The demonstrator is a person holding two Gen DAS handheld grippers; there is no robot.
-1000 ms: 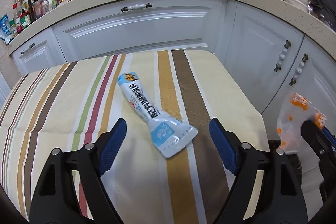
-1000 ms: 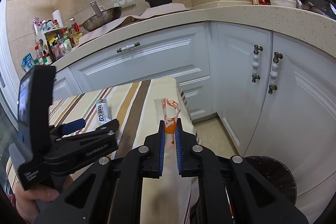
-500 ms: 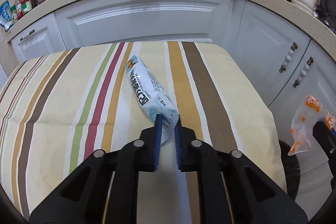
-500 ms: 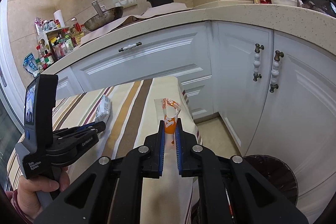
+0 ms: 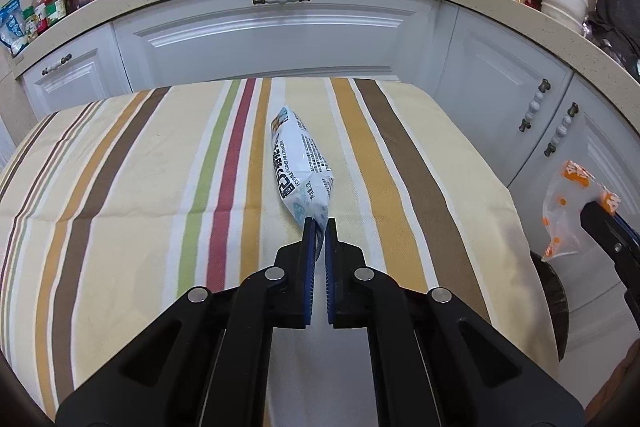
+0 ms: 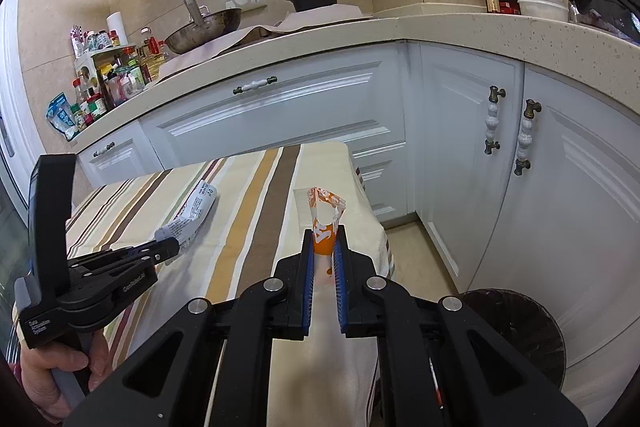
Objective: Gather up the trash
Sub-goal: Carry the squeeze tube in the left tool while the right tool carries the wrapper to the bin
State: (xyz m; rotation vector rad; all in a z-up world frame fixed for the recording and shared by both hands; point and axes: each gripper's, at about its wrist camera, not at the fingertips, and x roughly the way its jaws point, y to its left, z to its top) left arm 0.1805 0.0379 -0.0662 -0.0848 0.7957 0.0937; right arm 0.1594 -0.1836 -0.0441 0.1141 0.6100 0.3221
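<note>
Both grippers loaded, nothing binned yet as far as I can see. My left gripper (image 5: pixel 319 227) has its jaws pinched on the near crimped end of the white-and-blue powder sachet (image 5: pixel 301 165); the rest of it lies along the striped tablecloth (image 5: pixel 120 187) on the worktop, mid-table, pointing away toward the cabinets, so I judge it gripped but not yet lifted. My right gripper (image 6: pixel 324 243) has its jaws clamped on the clear orange-printed wrapper (image 6: pixel 325 217), held upright off the right edge of the worktop, clear of the cloth. The trash bin (image 6: pixel 516 323) sits on the floor low and right of that gripper, by the white corner cabinets (image 6: pixel 460 155); the wrapper is near it but not over the opening as far as I can tell. Can't see inside the bin, so no count of what's already in. No other loose trash visible on the cloth. Left to do: swing the wrapper over the bin and release, then lift the sachet, carry it right, drop it in too.
</note>
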